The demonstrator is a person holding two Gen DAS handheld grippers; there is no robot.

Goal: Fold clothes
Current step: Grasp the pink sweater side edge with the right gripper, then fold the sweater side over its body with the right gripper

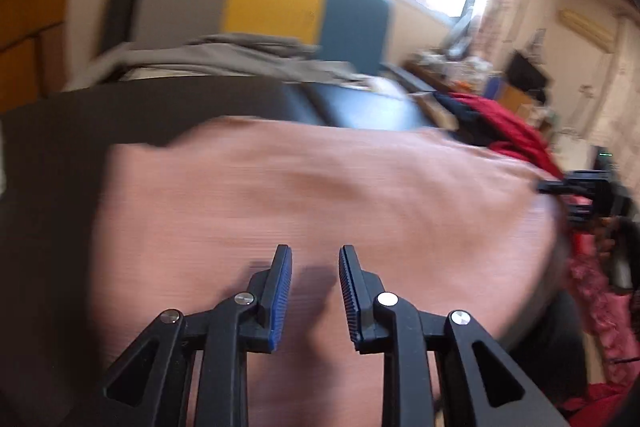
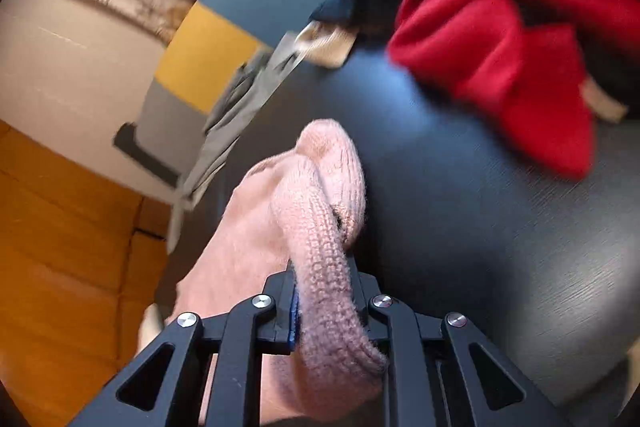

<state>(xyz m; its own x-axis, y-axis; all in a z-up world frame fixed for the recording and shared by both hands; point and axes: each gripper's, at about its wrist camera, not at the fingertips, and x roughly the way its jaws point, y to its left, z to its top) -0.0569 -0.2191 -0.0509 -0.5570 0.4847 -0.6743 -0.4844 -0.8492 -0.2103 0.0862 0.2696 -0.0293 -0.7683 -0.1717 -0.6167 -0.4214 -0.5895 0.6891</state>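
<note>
A pink knit sweater (image 1: 320,195) lies spread on the dark table (image 1: 60,155). My left gripper (image 1: 315,255) is open and empty just above the sweater's near part. My right gripper (image 2: 324,267) is shut on a thick ribbed edge of the pink sweater (image 2: 320,227), which bunches up between the jaws and hides the fingertips. The right gripper also shows in the left wrist view (image 1: 576,187) at the sweater's right edge. The left wrist view is blurred.
A red garment (image 2: 500,27) lies heaped at the table's far right, also in the left wrist view (image 1: 508,127). A grey garment (image 1: 224,55) lies at the back. A grey, yellow and blue panel (image 1: 272,3) stands behind the table (image 2: 480,187).
</note>
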